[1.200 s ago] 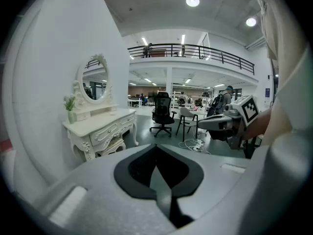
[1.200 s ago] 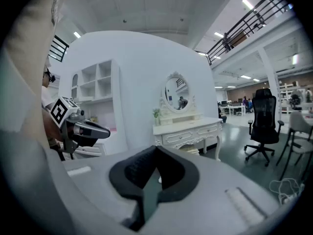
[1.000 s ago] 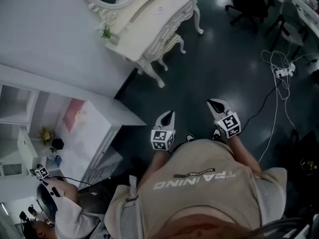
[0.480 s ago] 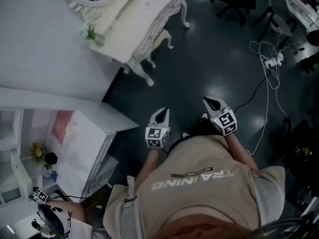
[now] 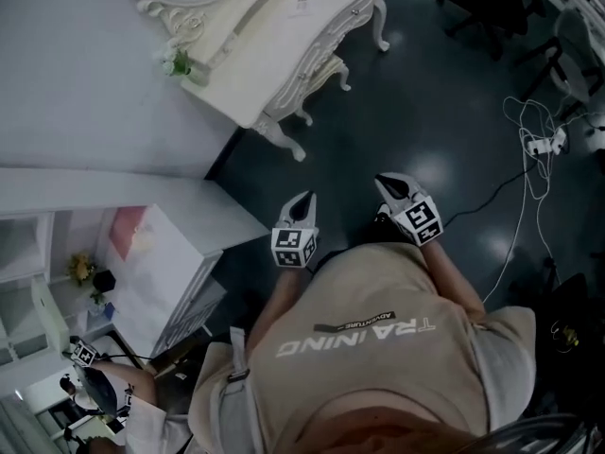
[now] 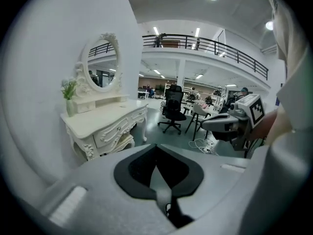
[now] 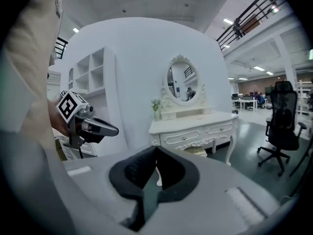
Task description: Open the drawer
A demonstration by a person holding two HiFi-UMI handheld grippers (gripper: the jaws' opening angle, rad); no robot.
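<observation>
A white ornate dressing table stands against the wall, ahead and to the left of me. Its front drawers with small knobs are closed, also seen as drawers in the left gripper view. My left gripper hangs over the dark floor, shut and empty, well short of the table. My right gripper is beside it, also shut and empty. The left gripper view shows the left gripper aimed past the table's right end. The right gripper points at the table's front.
An oval mirror and a small plant sit on the table, a stool under it. A white shelf unit stands at my left with a person by it. Cables lie on the floor; an office chair stands at right.
Both grippers have travelled together across the floor toward the dressing table, a little lower. Both stay shut. The shelf unit has slid back at the left.
</observation>
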